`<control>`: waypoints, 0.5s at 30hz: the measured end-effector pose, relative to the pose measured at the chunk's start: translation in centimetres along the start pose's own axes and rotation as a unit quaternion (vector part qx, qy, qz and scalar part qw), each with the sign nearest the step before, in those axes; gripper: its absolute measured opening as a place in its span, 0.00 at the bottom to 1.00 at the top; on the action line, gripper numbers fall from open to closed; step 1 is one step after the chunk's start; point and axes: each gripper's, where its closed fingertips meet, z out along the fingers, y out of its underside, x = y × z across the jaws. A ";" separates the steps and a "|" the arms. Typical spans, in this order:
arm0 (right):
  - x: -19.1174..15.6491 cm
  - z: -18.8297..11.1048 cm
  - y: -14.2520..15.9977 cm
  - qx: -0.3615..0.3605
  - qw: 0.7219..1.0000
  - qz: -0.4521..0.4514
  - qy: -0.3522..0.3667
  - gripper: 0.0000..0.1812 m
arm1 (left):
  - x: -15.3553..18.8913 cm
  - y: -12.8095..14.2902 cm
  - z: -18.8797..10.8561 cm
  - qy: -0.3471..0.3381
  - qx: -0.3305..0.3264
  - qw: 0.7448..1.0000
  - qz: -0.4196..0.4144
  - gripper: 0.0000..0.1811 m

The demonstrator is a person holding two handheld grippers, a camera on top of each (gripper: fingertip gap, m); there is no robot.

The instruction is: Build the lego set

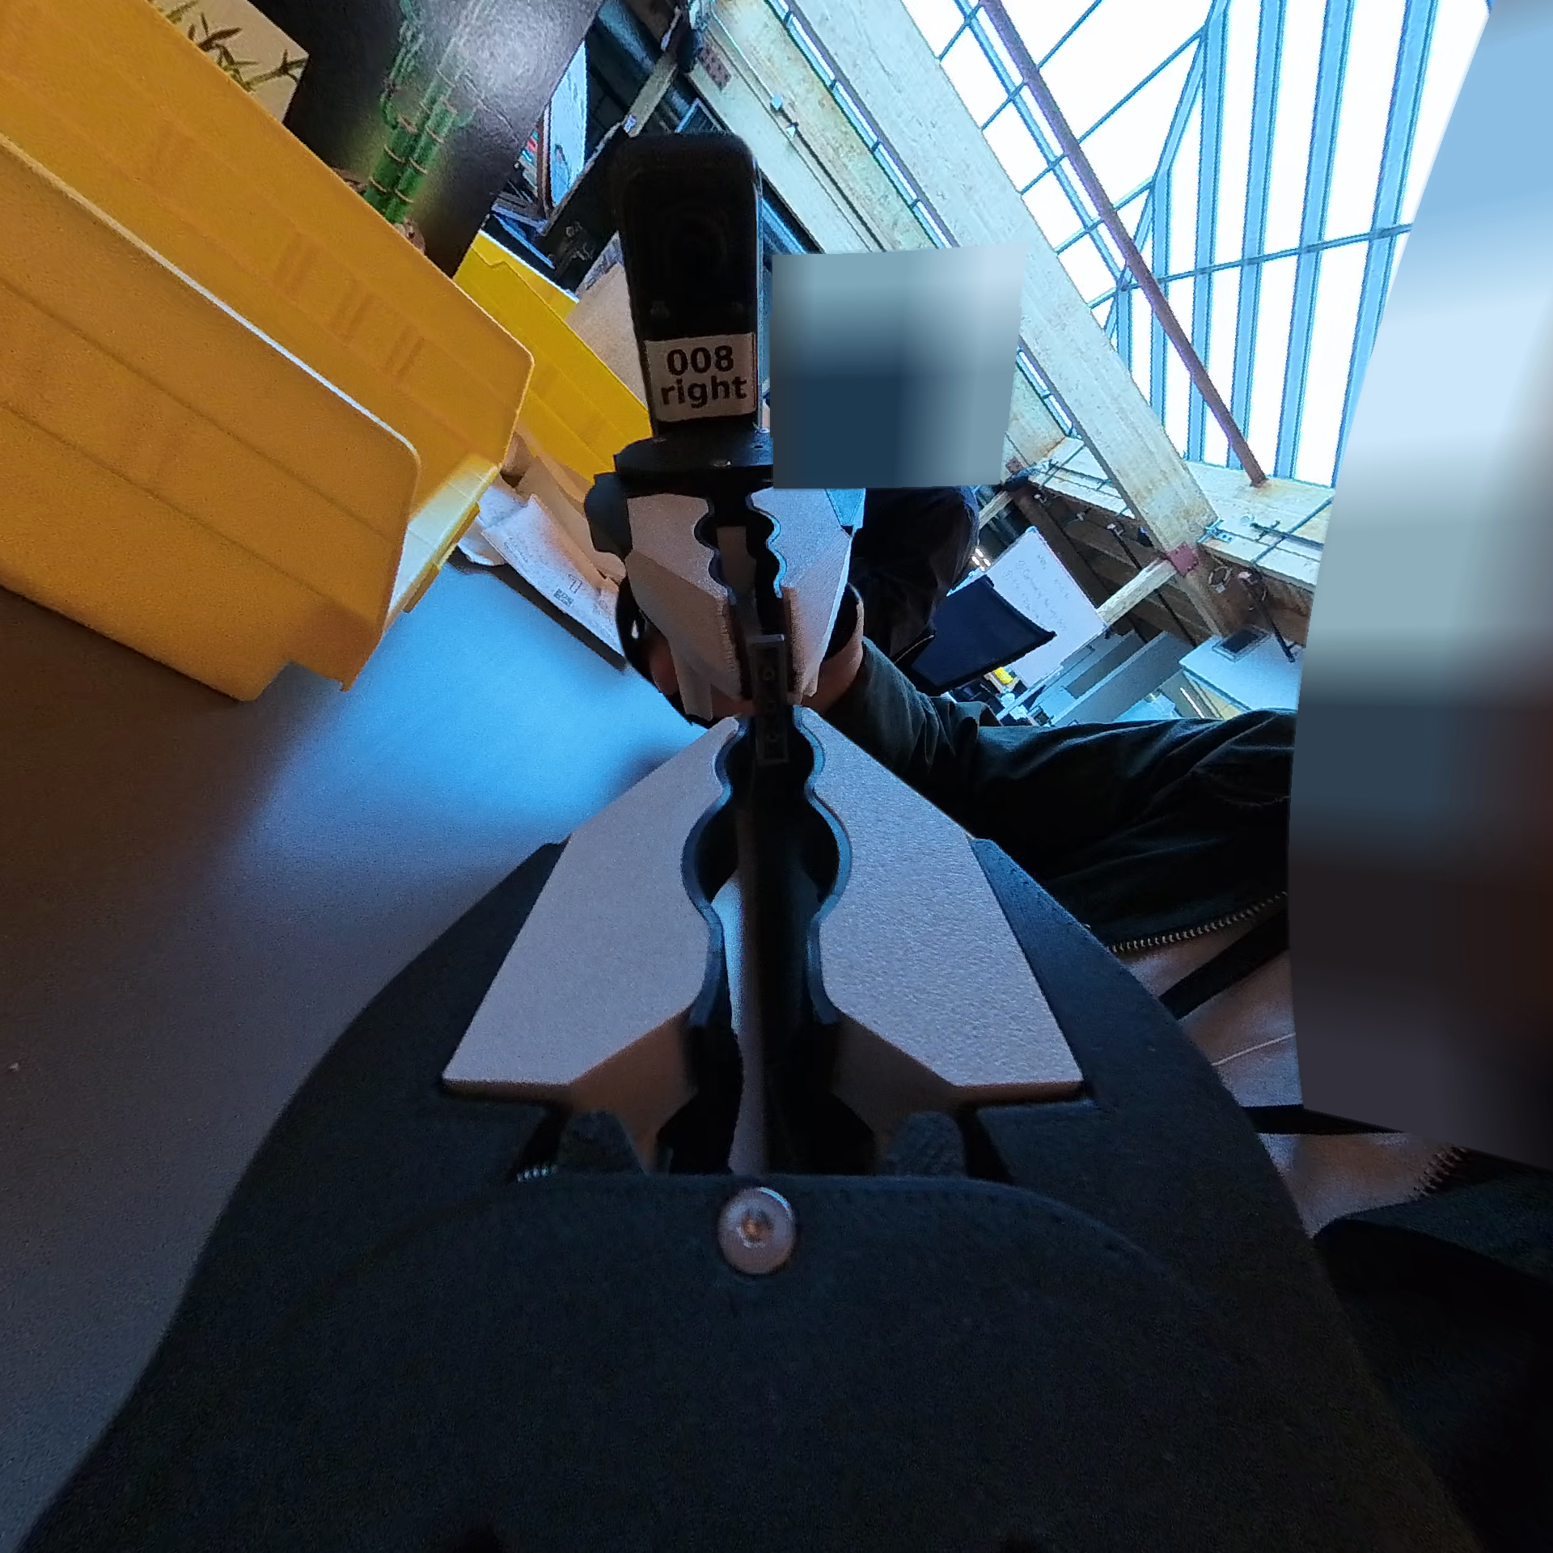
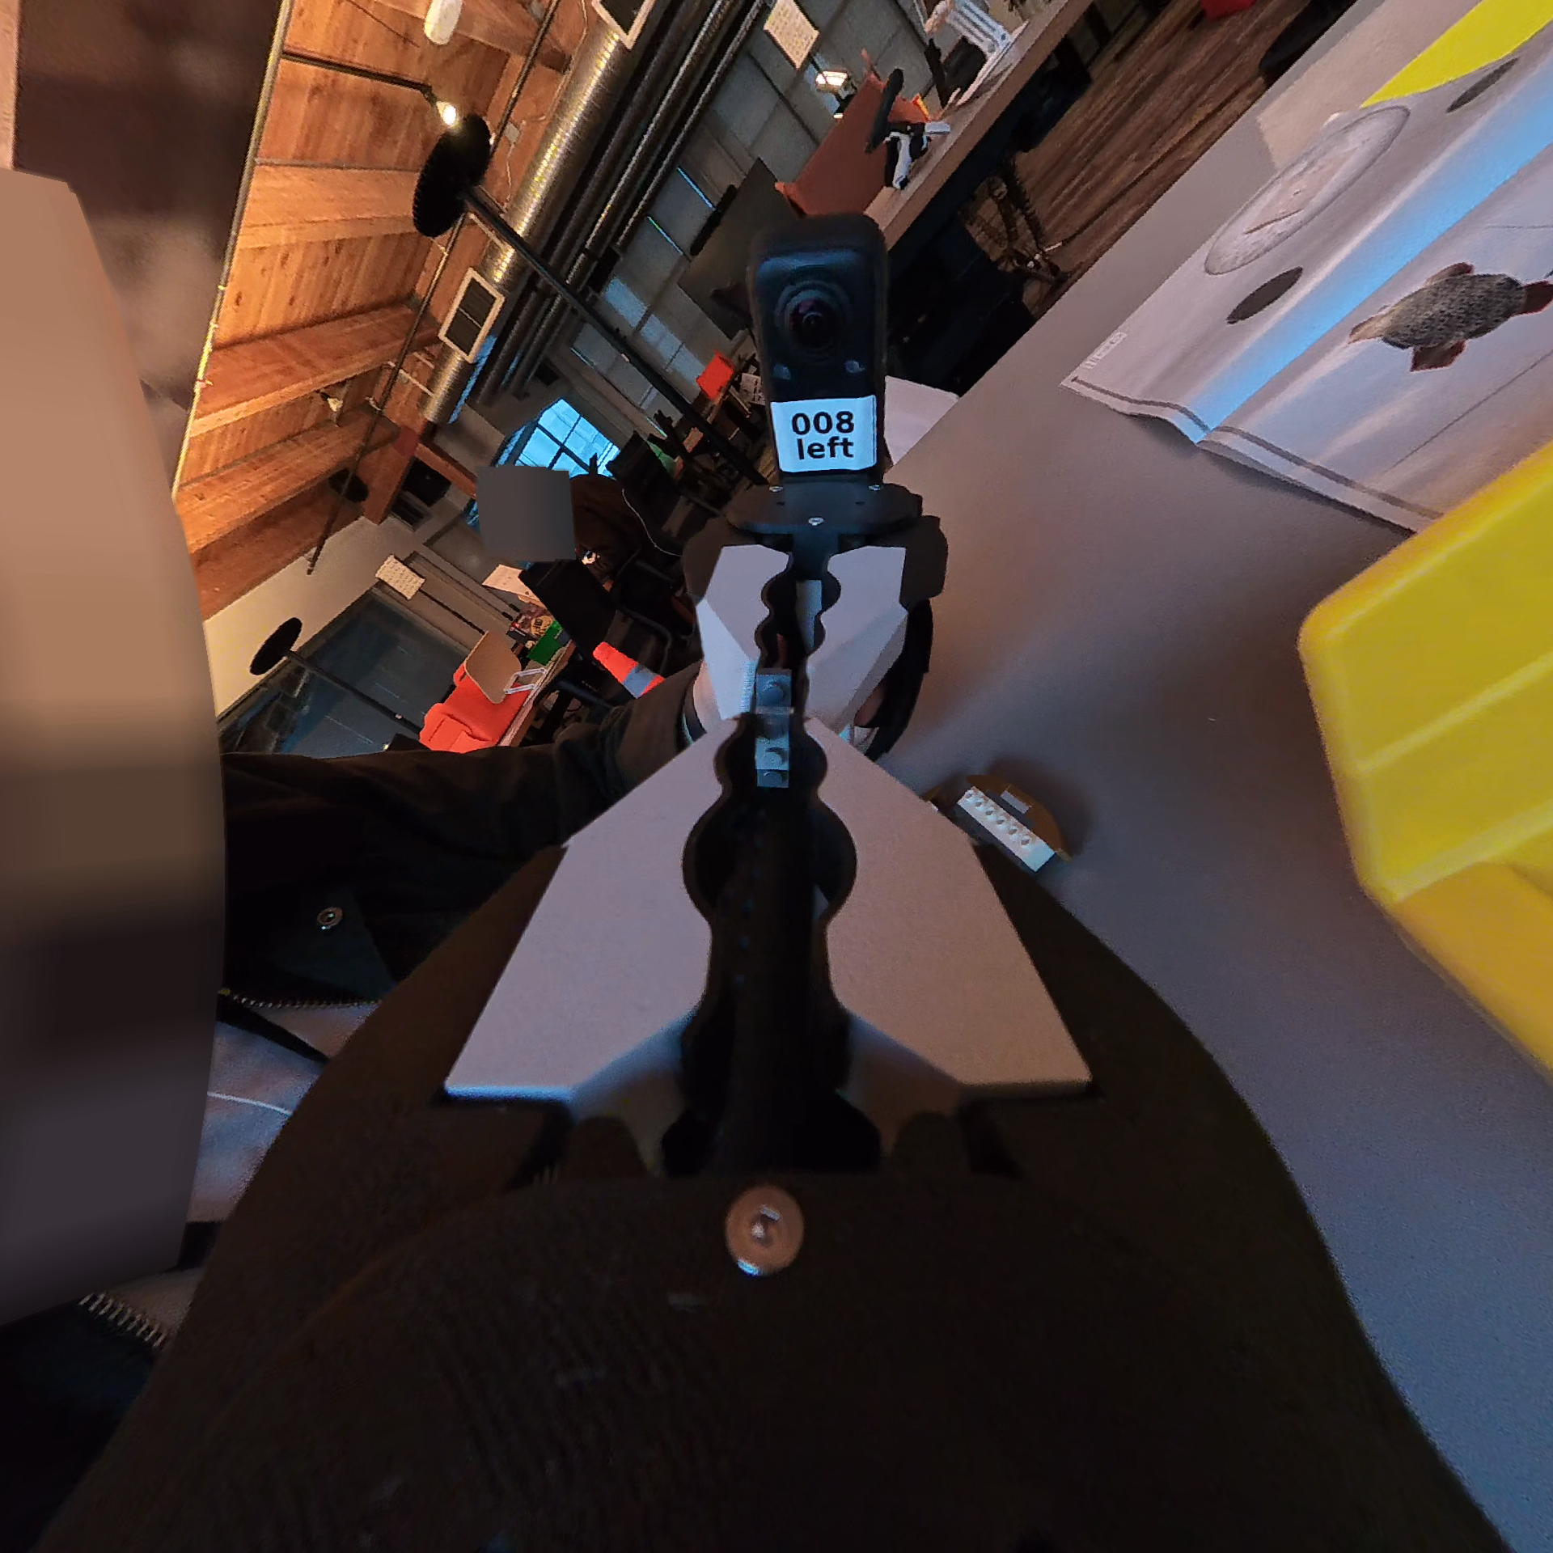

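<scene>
Holding: your left tongs (image 1: 769, 739) and right tongs (image 2: 771, 760) both clamped one dark lego strip (image 1: 770, 672), tip to tip.
Surface (image 1: 420, 756): yellow bins (image 1: 210, 403) stood near.

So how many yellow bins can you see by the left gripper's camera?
2. A big yellow bin sits on the table at the upper left; a second yellow bin peeks out behind it, mostly hidden. More may be out of view.
</scene>
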 end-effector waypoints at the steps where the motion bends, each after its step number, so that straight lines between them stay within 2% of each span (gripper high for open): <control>1: 0.0 0.0 0.0 -0.001 1.000 0.000 0.001 0.03 | 0.0 0.0 0.0 0.001 -0.001 1.000 -0.001 0.03; 15: -3.4 0.3 0.0 -0.003 0.988 0.068 -0.135 0.03 | 3.7 -0.2 0.1 0.133 0.012 0.990 -0.046 0.03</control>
